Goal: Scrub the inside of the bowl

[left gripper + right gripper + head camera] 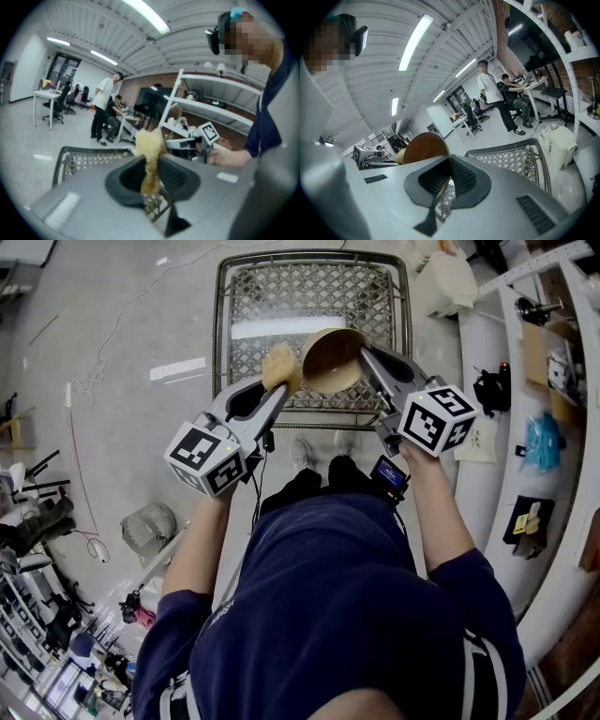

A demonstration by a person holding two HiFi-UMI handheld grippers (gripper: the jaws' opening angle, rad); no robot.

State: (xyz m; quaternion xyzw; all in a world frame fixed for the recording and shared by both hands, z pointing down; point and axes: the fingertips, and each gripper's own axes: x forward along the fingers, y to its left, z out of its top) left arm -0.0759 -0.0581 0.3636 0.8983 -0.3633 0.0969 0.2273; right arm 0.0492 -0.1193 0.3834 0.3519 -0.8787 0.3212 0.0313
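A brown bowl [330, 359] is held on its side above a metal mesh table, its hollow facing left. My right gripper [365, 354] is shut on the bowl's rim [425, 148]. A tan sponge [279, 365] sits just left of the bowl's edge, pinched in my left gripper [281, 381]. In the left gripper view the sponge [150, 154] stands up between the shut jaws, and the right gripper's marker cube [208, 132] shows beyond it. The right gripper [446, 180] clamps the thin bowl wall.
The mesh table [375, 296] with a dark tubular rim stands in front of me. A white shelving frame [487, 352] with tools runs along the right. A wire basket [148, 528] and cables lie on the floor at left. Other people sit and stand at desks far off.
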